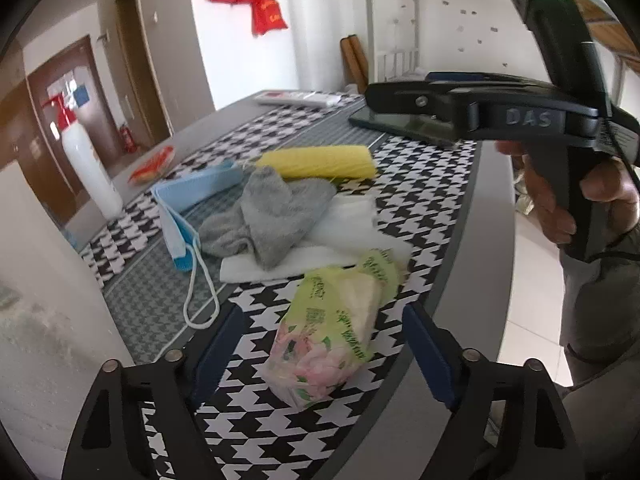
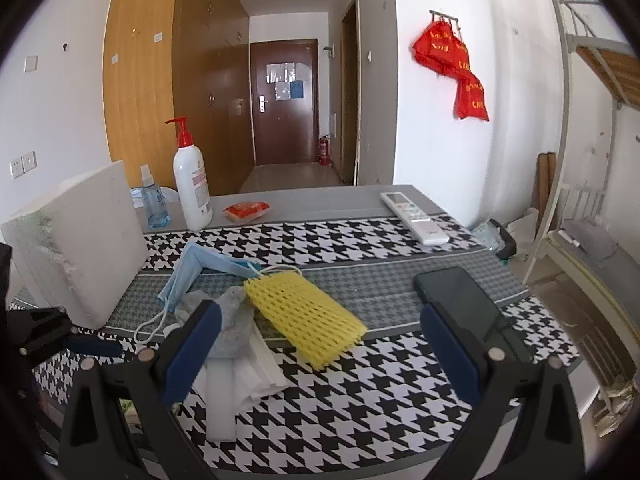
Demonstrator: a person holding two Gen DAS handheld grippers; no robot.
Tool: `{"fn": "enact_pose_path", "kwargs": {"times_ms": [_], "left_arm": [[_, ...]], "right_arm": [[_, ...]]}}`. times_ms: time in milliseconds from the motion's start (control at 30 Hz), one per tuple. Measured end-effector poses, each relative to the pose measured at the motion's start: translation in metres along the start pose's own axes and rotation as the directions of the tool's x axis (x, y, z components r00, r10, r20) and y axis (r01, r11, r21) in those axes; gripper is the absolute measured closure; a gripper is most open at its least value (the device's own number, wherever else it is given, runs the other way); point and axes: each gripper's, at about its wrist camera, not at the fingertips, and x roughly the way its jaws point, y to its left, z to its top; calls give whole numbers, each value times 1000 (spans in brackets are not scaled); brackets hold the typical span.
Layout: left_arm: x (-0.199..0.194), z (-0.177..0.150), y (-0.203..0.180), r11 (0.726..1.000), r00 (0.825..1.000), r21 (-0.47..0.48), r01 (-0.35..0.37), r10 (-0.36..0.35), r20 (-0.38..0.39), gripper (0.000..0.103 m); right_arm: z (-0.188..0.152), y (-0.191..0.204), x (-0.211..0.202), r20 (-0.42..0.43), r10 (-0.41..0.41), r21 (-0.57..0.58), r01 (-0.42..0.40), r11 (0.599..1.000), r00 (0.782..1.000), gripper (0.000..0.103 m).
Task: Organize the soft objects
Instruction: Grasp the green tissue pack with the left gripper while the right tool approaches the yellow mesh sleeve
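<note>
A pile of soft things lies on the houndstooth table cloth: a yellow foam net, a grey cloth, a blue face mask, white foam sheets and a green tissue pack. My left gripper is open, its fingers on either side of the tissue pack. My right gripper is open and empty above the table, near the yellow foam net, the grey cloth, the mask and the white sheets. The right gripper also shows in the left wrist view.
A black phone lies right of the pile. A remote, a red packet, a white pump bottle and a small spray bottle stand at the back. A white foam box stands at the left.
</note>
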Motion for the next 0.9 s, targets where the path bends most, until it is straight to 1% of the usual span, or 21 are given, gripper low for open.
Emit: {"fn": "enact_pose_path", "kwargs": {"times_ms": [67, 233, 333, 367, 500, 633, 700, 800, 833, 900], "left_arm": [[4, -1, 1, 1000, 1000, -1, 8, -8, -19, 31], [10, -2, 2, 1000, 999, 3, 15, -15, -31, 37], [17, -3, 2, 999, 998, 7, 34, -34, -57, 37], [18, -4, 2, 999, 998, 12, 30, -29, -62, 37], [17, -5, 4, 1000, 999, 13, 19, -19, -50, 39], [17, -4, 10, 1000, 999, -5, 24, -25, -49, 50], [17, -4, 11, 1000, 999, -8, 24, -24, -46, 52], [15, -4, 12, 1000, 999, -9, 27, -27, -36, 57], [13, -4, 13, 999, 999, -13, 31, -31, -28, 60], [8, -3, 16, 999, 999, -29, 37, -37, -1, 61]], "right_arm": [[0, -1, 2, -5, -1, 0, 1, 1000, 1000, 2], [-2, -5, 9, -21, -1, 7, 1, 1000, 1000, 2], [-1, -8, 14, -33, -1, 9, 1, 1000, 999, 2], [-1, -8, 15, -39, 2, 3, -2, 1000, 999, 3], [0, -7, 21, -55, -11, -29, 10, 1000, 998, 4], [1, -6, 28, -70, -21, -43, 18, 999, 997, 4], [1, -6, 34, -85, -28, -46, 24, 999, 996, 4], [-1, -4, 39, -108, -28, -69, 20, 997, 994, 4], [-1, -4, 41, -116, -29, -75, 21, 997, 993, 4], [0, -5, 45, -127, -30, -81, 20, 997, 991, 7]]}}
